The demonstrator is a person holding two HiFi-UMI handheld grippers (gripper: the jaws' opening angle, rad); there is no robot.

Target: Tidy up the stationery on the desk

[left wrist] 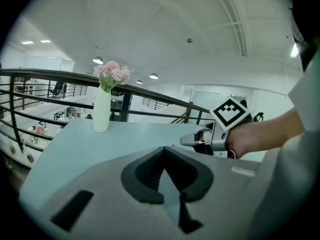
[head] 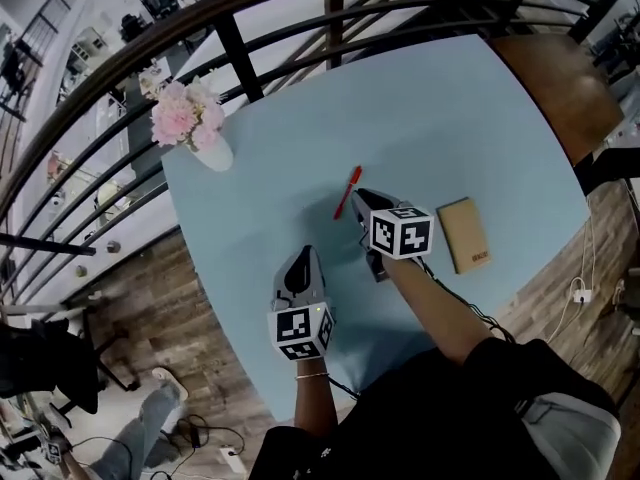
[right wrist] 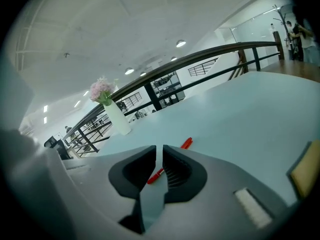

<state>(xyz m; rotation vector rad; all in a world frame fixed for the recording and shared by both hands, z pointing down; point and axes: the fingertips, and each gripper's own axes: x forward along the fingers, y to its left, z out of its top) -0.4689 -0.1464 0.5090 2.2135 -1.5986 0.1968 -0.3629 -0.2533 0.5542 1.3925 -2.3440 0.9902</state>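
Observation:
A red pen [head: 347,192] lies on the pale blue table [head: 450,118], near its middle. My right gripper [head: 360,200] hovers just short of the pen's near end, its jaws a narrow slit apart with nothing between them. In the right gripper view the pen [right wrist: 186,143] shows through that slit and past the jaw tips of that gripper [right wrist: 159,151]. A tan notebook [head: 464,234] lies flat to the right of that hand, and the notebook [right wrist: 306,169] sits at the edge of the right gripper view. My left gripper [head: 303,258] is shut and empty, nearer the table's front edge; from it the right gripper [left wrist: 192,140] shows ahead.
A white vase of pink flowers [head: 210,153] stands at the table's far left corner, close to a dark railing [head: 240,58]. A brown desk [head: 550,78] adjoins the table at the far right. The floor below is wood planking.

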